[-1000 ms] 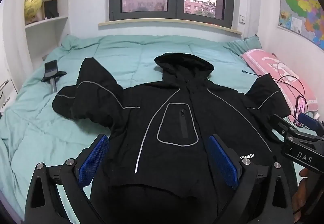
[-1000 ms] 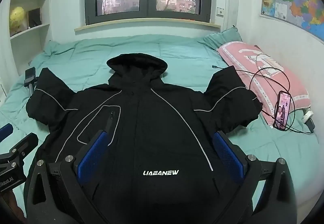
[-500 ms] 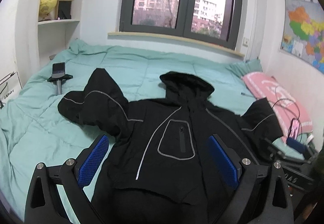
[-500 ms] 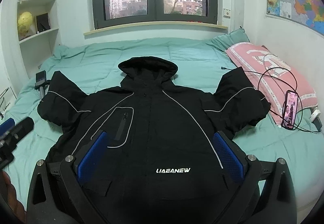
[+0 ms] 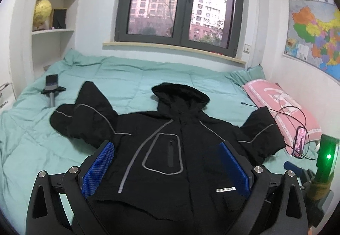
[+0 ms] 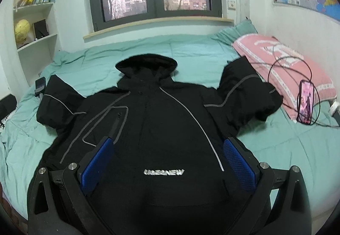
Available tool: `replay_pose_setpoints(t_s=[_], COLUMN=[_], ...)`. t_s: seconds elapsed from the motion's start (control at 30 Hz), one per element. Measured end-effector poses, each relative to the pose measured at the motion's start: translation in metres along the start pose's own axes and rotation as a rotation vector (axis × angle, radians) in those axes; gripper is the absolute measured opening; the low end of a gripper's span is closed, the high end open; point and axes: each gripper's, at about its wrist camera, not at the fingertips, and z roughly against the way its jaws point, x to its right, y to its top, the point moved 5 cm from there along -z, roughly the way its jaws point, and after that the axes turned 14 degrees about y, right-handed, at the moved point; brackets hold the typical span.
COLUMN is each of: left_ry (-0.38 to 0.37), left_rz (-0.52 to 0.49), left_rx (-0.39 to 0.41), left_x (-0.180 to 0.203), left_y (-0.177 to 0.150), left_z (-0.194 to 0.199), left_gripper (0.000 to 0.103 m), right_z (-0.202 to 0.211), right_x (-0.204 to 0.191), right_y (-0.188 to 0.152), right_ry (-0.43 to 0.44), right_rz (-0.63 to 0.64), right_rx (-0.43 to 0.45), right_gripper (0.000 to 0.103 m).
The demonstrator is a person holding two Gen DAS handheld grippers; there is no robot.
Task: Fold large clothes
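Beyond right gripper (image 6: 169, 162), spread wide: pink pillow (image 6: 282, 63), phone (image 6: 306, 105). Ahead of gaping left gripper (image 5: 166, 168): hooded jacket (image 5: 170, 139), hood farthest, lengthwise away.

Black jacket (image 6: 161, 128) flat beneath spread tool (image 6: 169, 162)

Window (image 5: 180, 3) daylight; fisheye edges dark, perhaps blurred

Jacket (image 5: 170, 150) spread flat on the bed (image 5: 127, 78) — hood toward the window (image 5: 182, 1).

Its sleeves reached out to either side. Left of it lay a phone mount (image 5: 52, 90), near the shelves (image 5: 53, 31). On the right, a pillow (image 6: 282, 65) sat against the wall under the map (image 5: 314, 37) — a phone (image 6: 306, 101) and cable (image 6: 291, 65) rested on it. Both grippers, left (image 5: 166, 169) and right (image 6: 167, 165), hovered over the hem, jaws spread.
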Motion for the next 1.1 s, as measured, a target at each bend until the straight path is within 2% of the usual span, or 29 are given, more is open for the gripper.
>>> replay_pose_setpoints(t_s=[0.17, 0.33, 0.67, 0.83, 0.93, 1.1], left_ry=[-0.017, -0.01, -0.001, 0.031, 0.059, 0.115], left_rz=[-0.012, -0.04, -0.015, 0.008, 0.029, 0.116], left_rx=[-0.025, -0.02, -0.027, -0.025, -0.016, -0.041], left_x=[0.018, 0.023, -0.015, -0.05, -0.084, -0.183], left_y=[-0.007, -0.013, -0.022, -0.021, -0.016, 0.0], left_z=[-0.008, -0.007, -0.005, -0.01, -0.017, -0.05], left_gripper=[0.099, 0.099, 0.099, 0.099, 0.099, 0.099], right_z=[0.0, 0.004, -0.001, -0.005, -0.013, -0.032], right_x=[0.02, 0.019, -0.015, -0.04, -0.057, -0.102], right_y=[-0.003, -0.005, -0.008, -0.009, -0.008, 0.007], right_ry=[0.002, -0.033, -0.067, -0.084, -0.073, -0.021], right_rz=[-0.029, -0.018, 0.038, 0.079, 0.106, 0.191], right_rx=[-0.007, 0.0, -0.032, -0.049, -0.064, -0.061], right_gripper=[0.103, 0.103, 0.103, 0.103, 0.103, 0.101])
